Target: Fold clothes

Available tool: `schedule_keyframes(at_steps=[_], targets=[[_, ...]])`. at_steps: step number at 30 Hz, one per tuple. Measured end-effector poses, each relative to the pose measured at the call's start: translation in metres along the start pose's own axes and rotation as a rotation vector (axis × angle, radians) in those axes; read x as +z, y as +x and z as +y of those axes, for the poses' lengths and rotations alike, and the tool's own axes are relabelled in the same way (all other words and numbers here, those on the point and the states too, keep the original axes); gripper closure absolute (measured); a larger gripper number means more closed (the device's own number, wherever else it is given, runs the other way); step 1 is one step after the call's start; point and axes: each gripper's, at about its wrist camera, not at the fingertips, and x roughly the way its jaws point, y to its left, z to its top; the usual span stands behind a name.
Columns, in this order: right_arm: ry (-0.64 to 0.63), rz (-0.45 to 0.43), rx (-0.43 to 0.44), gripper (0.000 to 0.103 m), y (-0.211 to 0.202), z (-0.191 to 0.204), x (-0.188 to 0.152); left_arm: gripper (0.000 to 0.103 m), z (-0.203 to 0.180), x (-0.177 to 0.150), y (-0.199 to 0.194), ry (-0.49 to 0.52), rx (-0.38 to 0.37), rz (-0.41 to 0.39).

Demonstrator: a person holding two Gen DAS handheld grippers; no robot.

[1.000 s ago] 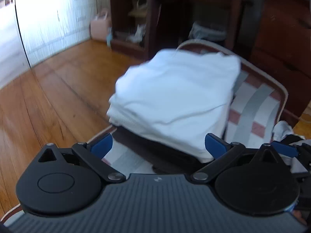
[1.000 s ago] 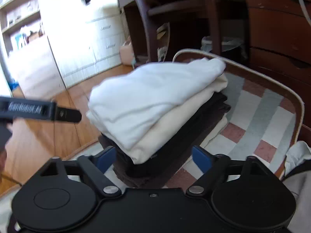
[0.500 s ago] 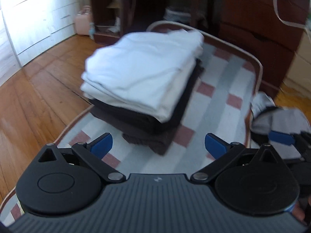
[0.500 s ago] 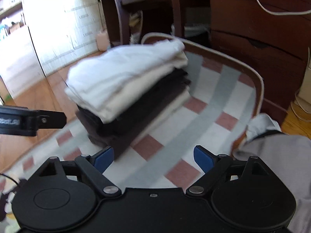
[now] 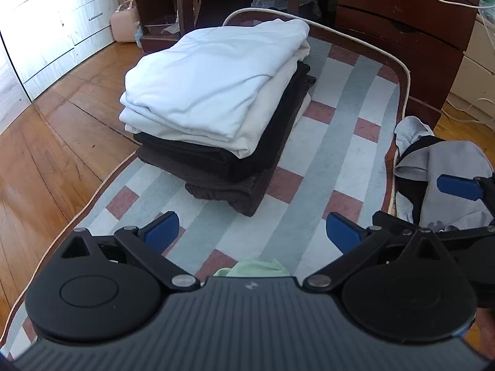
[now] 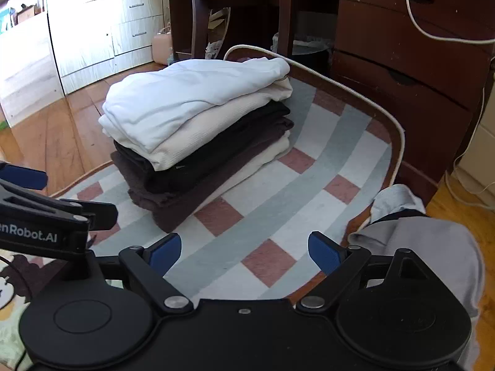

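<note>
A stack of folded clothes (image 5: 216, 105) is kept on the checked rug (image 5: 337, 142), white pieces on top of dark ones, seemingly to leave the rug's near part free for folding. The left gripper (image 5: 250, 232) and right gripper (image 6: 244, 249) are held above the rug, jaws apart and empty. An unfolded grey garment (image 6: 433, 247) is seen at the rug's right edge, probably next.

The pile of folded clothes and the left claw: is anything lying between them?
Only bare checked rug lies between the pile of folded clothes and the open left claw. The left wrist view shows it, with a bit of green cloth at the claw's base.
</note>
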Motion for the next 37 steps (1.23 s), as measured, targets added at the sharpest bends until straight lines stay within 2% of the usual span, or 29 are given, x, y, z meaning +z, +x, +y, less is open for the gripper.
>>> schedule_keyframes(at_steps=[14,37], targets=[[-0.035,0.007,-0.046,0.011,-0.002,0.000,-0.006,0.000,-0.008,-0.007,-0.004,0.012,-0.046,0.000],[-0.068,0.012,-0.033,0.011,-0.002,0.011,-0.011,0.000,-0.007,-0.011,-0.002,0.016,-0.018,0.013]])
